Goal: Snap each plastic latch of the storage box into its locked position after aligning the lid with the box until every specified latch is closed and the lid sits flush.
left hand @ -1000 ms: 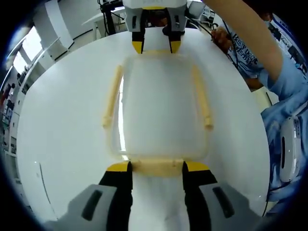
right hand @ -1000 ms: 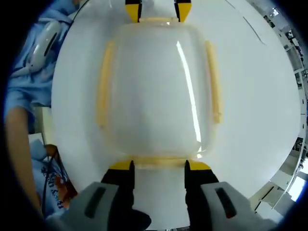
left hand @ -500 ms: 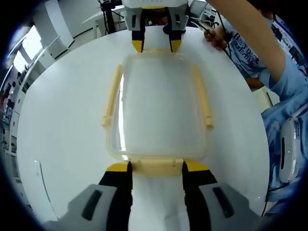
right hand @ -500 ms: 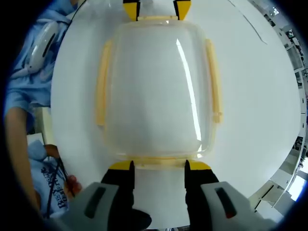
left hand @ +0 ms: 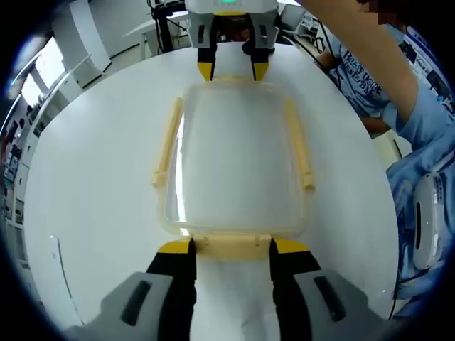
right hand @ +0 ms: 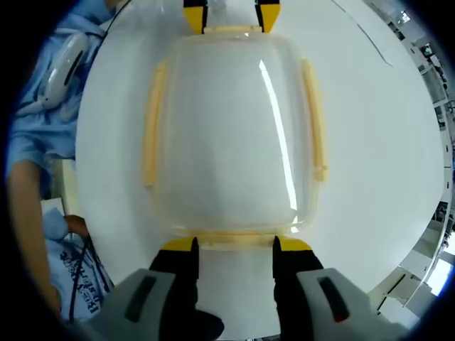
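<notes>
Bare white table [left hand: 92,177] at left and right of frame beside storage box [left hand: 238,160]; near and far ends blocked by left gripper [left hand: 231,249] and right gripper [left hand: 231,69].

Clear storage box [left hand: 238,163], pale yellow latches [left hand: 229,246], white table [left hand: 92,177].

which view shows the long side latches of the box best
The right gripper view: the lid sits large and square-on, so both long side latches run nearly full length. The left gripper view shows the same latches smaller, flared outward at their near ends.
</notes>
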A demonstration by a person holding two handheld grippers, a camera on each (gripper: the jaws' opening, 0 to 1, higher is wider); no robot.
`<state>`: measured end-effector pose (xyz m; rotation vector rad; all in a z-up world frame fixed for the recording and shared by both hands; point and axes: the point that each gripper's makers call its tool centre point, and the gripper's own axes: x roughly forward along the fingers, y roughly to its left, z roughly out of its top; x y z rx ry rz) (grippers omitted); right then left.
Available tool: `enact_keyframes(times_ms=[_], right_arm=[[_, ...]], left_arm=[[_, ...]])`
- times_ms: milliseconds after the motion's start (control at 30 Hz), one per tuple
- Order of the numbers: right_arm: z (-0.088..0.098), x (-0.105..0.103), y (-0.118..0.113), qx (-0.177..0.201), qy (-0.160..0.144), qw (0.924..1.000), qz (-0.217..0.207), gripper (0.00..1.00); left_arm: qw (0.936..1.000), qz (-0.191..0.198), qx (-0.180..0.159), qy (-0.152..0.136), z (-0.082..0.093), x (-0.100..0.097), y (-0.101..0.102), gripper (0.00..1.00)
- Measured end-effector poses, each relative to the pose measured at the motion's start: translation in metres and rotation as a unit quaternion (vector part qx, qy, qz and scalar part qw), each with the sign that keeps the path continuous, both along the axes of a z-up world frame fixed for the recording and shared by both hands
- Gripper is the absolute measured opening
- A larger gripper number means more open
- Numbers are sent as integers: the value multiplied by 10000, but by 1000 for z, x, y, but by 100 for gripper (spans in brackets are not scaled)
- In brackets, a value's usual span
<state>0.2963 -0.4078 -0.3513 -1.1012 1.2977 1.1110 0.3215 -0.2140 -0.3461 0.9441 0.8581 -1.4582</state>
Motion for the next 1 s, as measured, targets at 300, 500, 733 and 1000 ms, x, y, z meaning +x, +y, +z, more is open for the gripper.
enact_keyframes(times_ms=[300, 500, 733, 1000], right_arm=[[1, 0, -1, 9, -19, 10000, -5, 40], [1, 1, -1, 34, -25, 10000, 13, 40], [2, 2, -2, 134, -29, 9999, 80, 40], [2, 4, -1, 163, -23, 9998, 127, 40]], left_arm=[[10000, 15, 18, -5, 0, -1, -1, 40], [10000, 34, 79, -10, 1, -1, 0, 40], [9998, 59, 213, -35, 1, 0, 0, 40], [9998, 91, 150, -21, 1, 0, 1, 40]])
